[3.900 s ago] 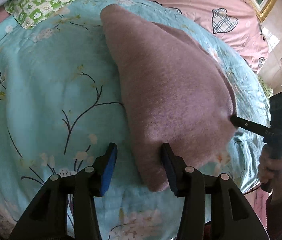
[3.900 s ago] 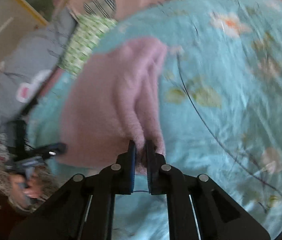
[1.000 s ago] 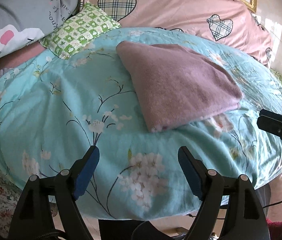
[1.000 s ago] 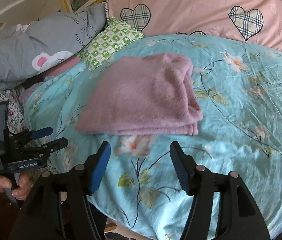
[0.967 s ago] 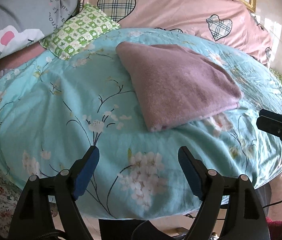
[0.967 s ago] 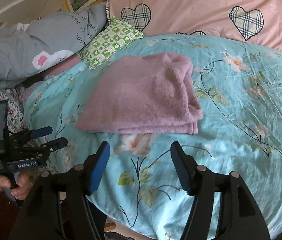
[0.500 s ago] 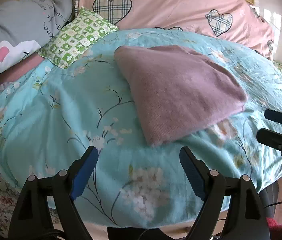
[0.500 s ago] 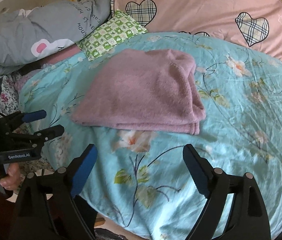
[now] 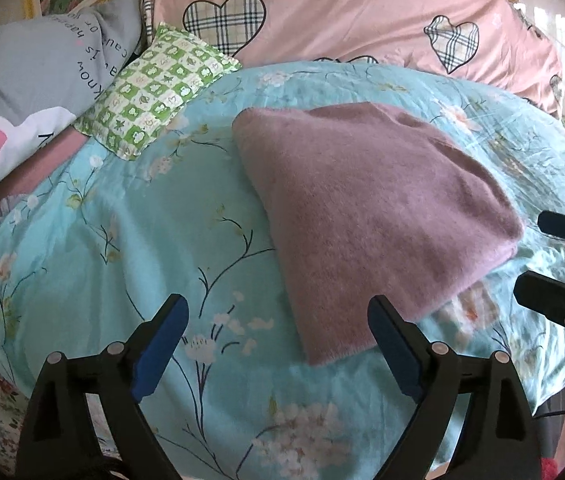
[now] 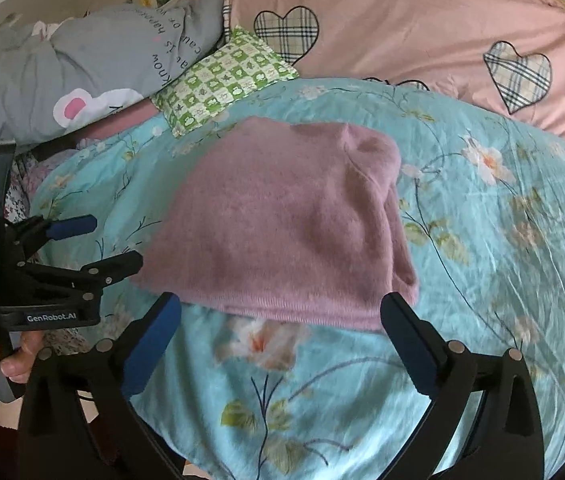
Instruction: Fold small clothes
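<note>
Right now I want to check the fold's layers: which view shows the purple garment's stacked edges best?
The right wrist view: the purple garment turns its layered near and right edges toward it. The left wrist view shows mostly its flat top.

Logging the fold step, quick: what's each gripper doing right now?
Left gripper: open, jaws just widened, holding nothing.
Right gripper: open, jaws just widened, nothing between them; the purple garment lies folded on the bed.

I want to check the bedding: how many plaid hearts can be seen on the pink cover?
3 in the left wrist view: one beside the green pillow, at; one right, at; one cut off at the edge. Others may be hidden.
</note>
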